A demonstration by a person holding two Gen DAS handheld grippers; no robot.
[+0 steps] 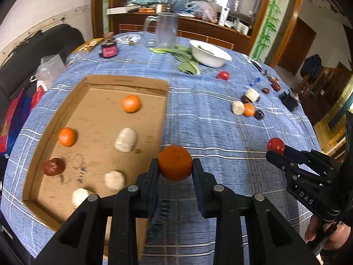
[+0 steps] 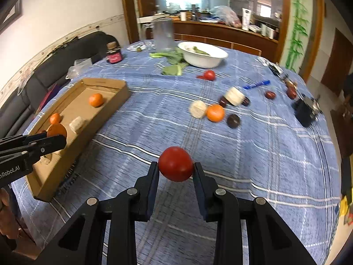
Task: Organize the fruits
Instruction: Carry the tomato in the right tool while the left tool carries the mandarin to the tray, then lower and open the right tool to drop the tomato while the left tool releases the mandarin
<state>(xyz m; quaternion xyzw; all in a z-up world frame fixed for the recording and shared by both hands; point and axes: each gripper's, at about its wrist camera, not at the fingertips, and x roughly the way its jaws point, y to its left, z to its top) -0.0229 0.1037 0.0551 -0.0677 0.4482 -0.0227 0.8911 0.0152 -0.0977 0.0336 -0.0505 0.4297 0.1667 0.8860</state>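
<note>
Both my grippers loaded above the blue checked tablecloth (image 2: 264, 145).

Left gripper (image 1: 175, 163) pinches an orange (image 1: 175, 163) beside the cardboard tray (image 1: 66, 101); right gripper (image 2: 175, 164) pinches a tomato (image 2: 175, 163). Only the left view shows the tray's near contents.

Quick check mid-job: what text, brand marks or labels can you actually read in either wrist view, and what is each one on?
"DAS": on the body of the right tool, seen from the left wrist.
"nRobot.AI": on the left tool, start cut off by the frame edge.
Dark jar: pink label, too blurred to read.
Round print on the tablecloth: unreadable.
</note>
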